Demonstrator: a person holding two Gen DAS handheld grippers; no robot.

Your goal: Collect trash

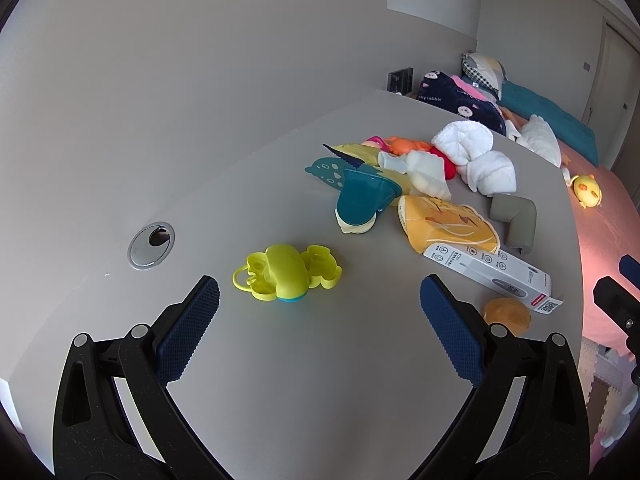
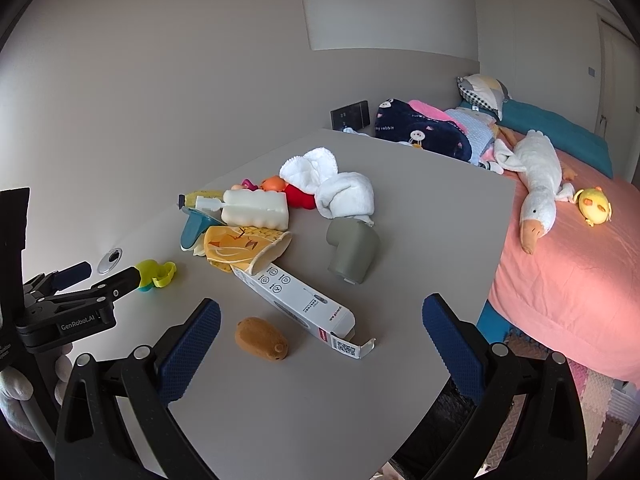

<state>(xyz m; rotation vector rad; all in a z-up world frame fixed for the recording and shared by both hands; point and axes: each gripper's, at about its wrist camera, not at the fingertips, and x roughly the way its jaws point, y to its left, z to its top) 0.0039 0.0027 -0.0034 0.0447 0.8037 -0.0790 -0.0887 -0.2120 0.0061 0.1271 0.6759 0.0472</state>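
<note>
You're working at a grey table (image 2: pixel 280 400) pushed against a plain wall, with a pink-covered bed (image 2: pixel 560 280) to the right carrying a plush goose (image 2: pixel 538 184) and a folded navy blanket (image 2: pixel 416 128).

From the left: a metal cable grommet (image 1: pixel 151 245) sits in the tabletop, then a yellow-green toy (image 1: pixel 286 272) lies just ahead of your left gripper (image 1: pixel 320 320), whose fingers are spread wide with nothing between them. Past it lie a teal cup-shaped piece (image 1: pixel 360 200), an orange-yellow pouch (image 1: pixel 444 224), and the white cardboard box (image 2: pixel 296 300), its end flap hanging open. That box is probably the trash. It lies near the table's front edge, ahead of your right gripper (image 2: pixel 320 344), which is also wide open and empty. A small brown lump (image 2: pixel 262 338) rests just beside it, and a grey elbow-shaped piece (image 2: pixel 352 248) and white towels (image 2: pixel 336 192) lie beyond.

The risks, as I judge them: the box is light and hollow, so a hard squeeze could crush it, and a grab at the loose flap could tear it. It touches the pouch, so lifting may drag that along. Toys crowd around, so you could pick the wrong item.

Legible writing: "GenRobot.AI" on the left gripper's body in the right view, "rabbit" on the blanket, and a QR code on the box flap. The box's small print is too fine to read.
</note>
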